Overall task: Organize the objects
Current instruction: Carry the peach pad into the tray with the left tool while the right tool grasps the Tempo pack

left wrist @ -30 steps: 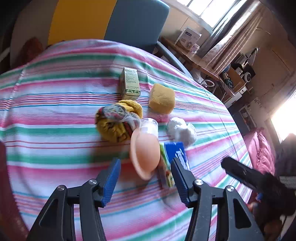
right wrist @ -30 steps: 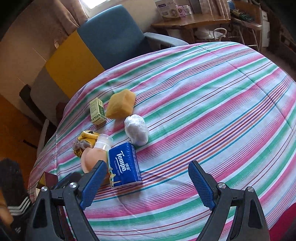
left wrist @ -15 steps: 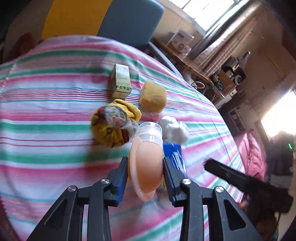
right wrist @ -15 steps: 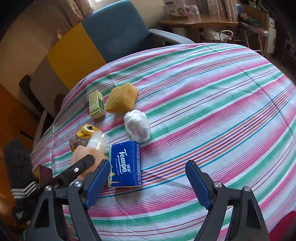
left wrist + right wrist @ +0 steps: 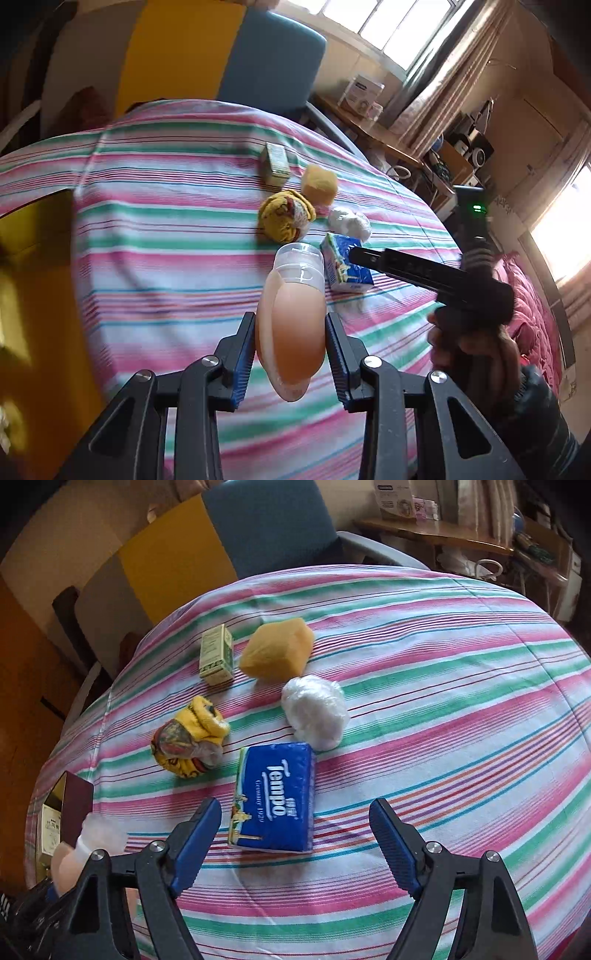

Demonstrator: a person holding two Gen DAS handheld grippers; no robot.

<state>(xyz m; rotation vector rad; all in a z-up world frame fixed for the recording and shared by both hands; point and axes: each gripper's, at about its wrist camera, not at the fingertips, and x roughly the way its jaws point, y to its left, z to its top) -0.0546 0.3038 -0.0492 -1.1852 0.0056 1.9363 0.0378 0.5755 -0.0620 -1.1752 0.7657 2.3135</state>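
Observation:
My left gripper [image 5: 290, 350] is shut on a peach bottle with a clear cap [image 5: 291, 321] and holds it above the striped cloth; the bottle [image 5: 85, 849] also shows blurred at the lower left of the right wrist view. My right gripper [image 5: 295, 834] is open over a blue Tempo tissue pack [image 5: 275, 797], which lies between its fingers without the pads pressing it. On the cloth lie a yellow sock ball [image 5: 190, 736], a white plastic wad [image 5: 316, 710], a yellow sponge [image 5: 277, 650] and a small green box [image 5: 217, 655].
An open gold box with a dark red flap [image 5: 62, 812] stands at the table's left edge. The striped tablecloth [image 5: 443, 701] is bare to the right. A blue and yellow chair [image 5: 266, 524] stands behind the table, and a cluttered desk [image 5: 436, 535] lies beyond it.
My left gripper closed on the peach bottle, lifted it off the cloth and carried it left, away from the other objects. My right gripper moved in over the tissue pack.

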